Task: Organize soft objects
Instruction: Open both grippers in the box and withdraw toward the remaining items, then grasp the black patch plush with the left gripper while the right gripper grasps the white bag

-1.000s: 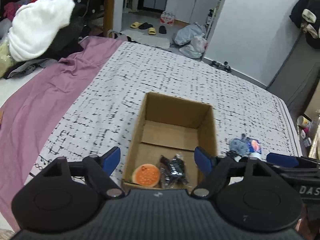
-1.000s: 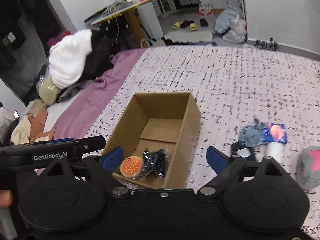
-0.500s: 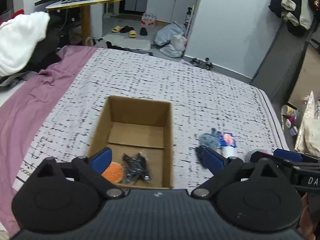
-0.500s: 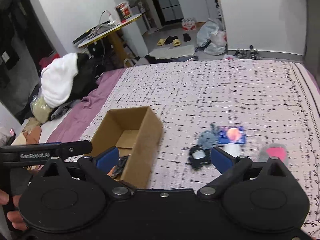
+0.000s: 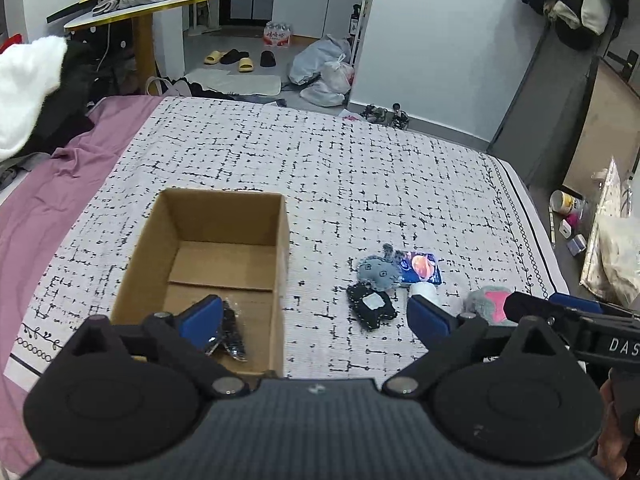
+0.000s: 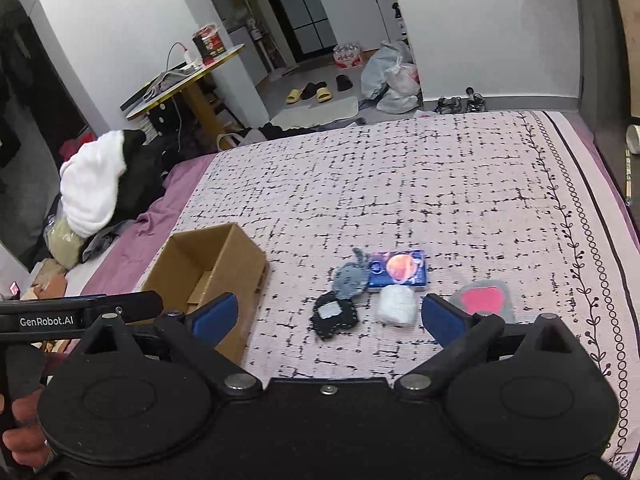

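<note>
Risk first: five loose pieces crowded on the patterned bedspread [image 6: 460, 184], right of the cardboard box [image 6: 224, 256]. Black pouch [image 6: 335, 316] touching grey plush [image 6: 352, 278] at its 12 o'clock; white bundle [image 6: 396, 303] just beside at 3 o'clock, pressed against blue card pack [image 6: 400, 271] at its own 12. A wide bite here likely to catch two at once, or nudge a neighbour out of reach. Soft bedding underneath likely to give under a downward press, letting a thin pouch slide off the pads. Grey-and-pink plush [image 6: 482, 300] partly hidden behind the right finger of the right gripper [image 6: 328, 314], so easy to clip unseen. Both tools close together over the same cluster: collision possible, other tool's body crossing at 9 o'clock in the right view, at 3 o'clock in the left. Box already holding a dark wrapped item [image 5: 232, 334] at its near end; careless drop could land on the rim. Left gripper [image 5: 316, 314]: jaws spread about as wide as they go, just finished opening, nothing between them, poised above the box's right wall and bare bedspread. Right gripper: likewise just opened wide, gripping nothing, black pouch and white bundle framed below between its fingers, no contact apparent.
</note>
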A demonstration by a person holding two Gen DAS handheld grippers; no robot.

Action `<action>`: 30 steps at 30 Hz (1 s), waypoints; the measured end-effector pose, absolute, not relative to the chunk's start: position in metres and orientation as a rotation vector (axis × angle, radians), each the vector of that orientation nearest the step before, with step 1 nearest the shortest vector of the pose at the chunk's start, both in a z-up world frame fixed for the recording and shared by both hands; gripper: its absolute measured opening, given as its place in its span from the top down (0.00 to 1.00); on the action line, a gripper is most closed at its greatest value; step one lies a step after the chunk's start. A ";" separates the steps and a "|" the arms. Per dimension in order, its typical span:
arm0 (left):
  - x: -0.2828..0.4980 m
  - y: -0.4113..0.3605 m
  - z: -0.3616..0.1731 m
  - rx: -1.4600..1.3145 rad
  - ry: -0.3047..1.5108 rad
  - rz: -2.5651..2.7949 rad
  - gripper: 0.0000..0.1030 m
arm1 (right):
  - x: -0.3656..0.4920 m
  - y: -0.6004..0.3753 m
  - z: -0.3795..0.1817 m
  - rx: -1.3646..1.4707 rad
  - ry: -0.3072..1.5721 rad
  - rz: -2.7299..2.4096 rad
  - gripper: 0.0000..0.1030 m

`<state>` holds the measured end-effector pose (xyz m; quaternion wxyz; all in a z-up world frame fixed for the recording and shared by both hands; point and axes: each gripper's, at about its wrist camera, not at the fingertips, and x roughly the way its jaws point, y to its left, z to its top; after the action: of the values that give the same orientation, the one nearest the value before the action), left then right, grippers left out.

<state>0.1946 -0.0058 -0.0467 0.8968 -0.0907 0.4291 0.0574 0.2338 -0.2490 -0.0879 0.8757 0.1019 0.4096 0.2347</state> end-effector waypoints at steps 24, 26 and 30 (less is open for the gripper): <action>0.276 -0.041 -0.112 -0.281 1.027 0.135 0.23 | 0.300 -0.250 -0.176 0.215 0.998 0.532 0.29; 0.285 -0.042 -0.122 -0.294 1.051 0.136 0.27 | 0.307 -0.250 -0.185 0.230 1.010 0.535 0.33; 0.299 -0.044 -0.142 -0.306 1.088 0.144 0.30 | 0.317 -0.247 -0.201 0.222 1.033 0.528 0.35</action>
<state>0.2995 -0.0440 -0.1417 0.8420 -0.1448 0.5151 0.0681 0.3166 -0.2467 -0.2010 0.8308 0.1046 0.4868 0.2489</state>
